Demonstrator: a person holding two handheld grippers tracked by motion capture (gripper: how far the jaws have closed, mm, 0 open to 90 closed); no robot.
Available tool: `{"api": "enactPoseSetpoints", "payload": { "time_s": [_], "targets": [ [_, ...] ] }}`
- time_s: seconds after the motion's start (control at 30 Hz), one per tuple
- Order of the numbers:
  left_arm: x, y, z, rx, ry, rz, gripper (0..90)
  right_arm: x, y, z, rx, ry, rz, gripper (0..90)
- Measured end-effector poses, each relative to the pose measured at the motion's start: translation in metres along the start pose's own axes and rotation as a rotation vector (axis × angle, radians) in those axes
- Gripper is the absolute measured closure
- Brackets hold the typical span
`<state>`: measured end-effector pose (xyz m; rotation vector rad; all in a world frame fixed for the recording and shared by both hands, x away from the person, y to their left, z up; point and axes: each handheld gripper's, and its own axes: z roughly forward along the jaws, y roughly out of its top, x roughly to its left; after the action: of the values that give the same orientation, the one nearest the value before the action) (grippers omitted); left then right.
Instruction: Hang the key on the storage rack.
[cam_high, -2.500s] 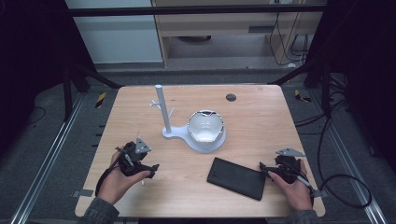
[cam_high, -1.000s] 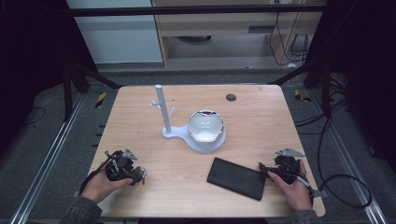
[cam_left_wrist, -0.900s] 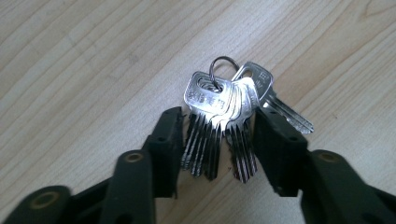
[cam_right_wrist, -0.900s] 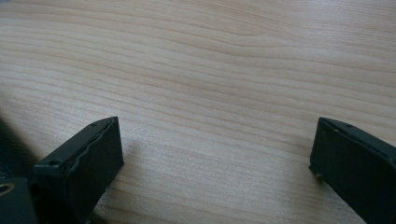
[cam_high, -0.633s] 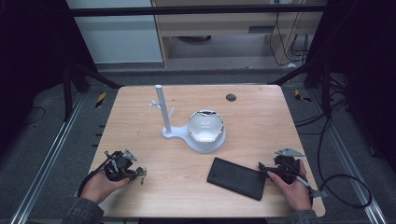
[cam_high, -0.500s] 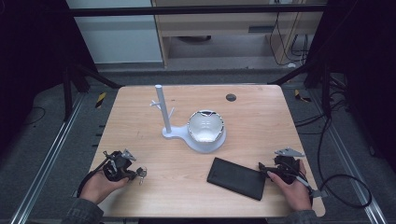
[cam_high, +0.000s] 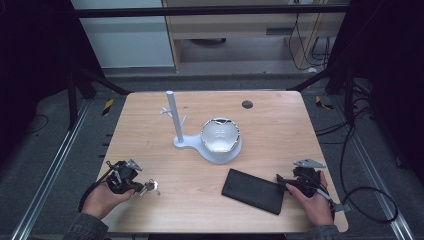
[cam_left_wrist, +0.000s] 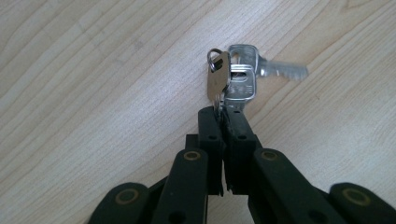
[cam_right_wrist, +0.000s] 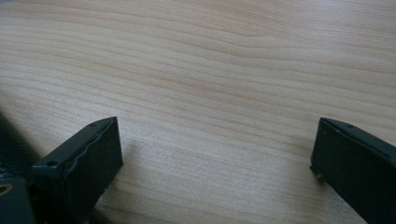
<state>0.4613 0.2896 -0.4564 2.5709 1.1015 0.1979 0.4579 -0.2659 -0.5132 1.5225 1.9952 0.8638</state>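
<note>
A: What has changed since the earlier views?

B: In the high view, the left gripper (cam_high: 134, 186) has come back from nearer the middle of the table (cam_high: 280, 130) to its near left corner. Its jaws have just been closing, and a bunch of keys (cam_high: 151, 186) now sits between them. The right gripper (cam_high: 290, 182) has kept its place by the near right corner.

A: How is each gripper set?

B: In the left gripper view, the left gripper (cam_left_wrist: 223, 114) is clamped on the bunch of keys (cam_left_wrist: 232, 79), its two black jaws pressed almost together on the lower ends of the keys. In the right gripper view, the right gripper (cam_right_wrist: 215, 149) stands wide apart over bare wood, holding nothing.

A: Where are the keys, and which way do they point?

B: Near the table's near left corner, just beyond the left jaw tips. In the left gripper view, two keys stand along the jaws' line, their ring end farthest from the tips. A third key lies crosswise, its toothed blade pointing right in that view.
</note>
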Motion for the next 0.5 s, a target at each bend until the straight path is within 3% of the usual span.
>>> {"api": "enactPoseSetpoints", "payload": {
  "time_s": [0.3,0.5],
  "targets": [
    [0.0021,-0.003,0.0096,0.038,0.017,0.012,90.0,0.0013,0.0003,0.0,0.003,0.003,0.006,1.9],
    [-0.0013,-0.0042,0.0072,0.016,0.02,0.014,90.0,0.0019,0.0003,-0.0001,0.002,0.004,0.004,2.0]
  ]
}}
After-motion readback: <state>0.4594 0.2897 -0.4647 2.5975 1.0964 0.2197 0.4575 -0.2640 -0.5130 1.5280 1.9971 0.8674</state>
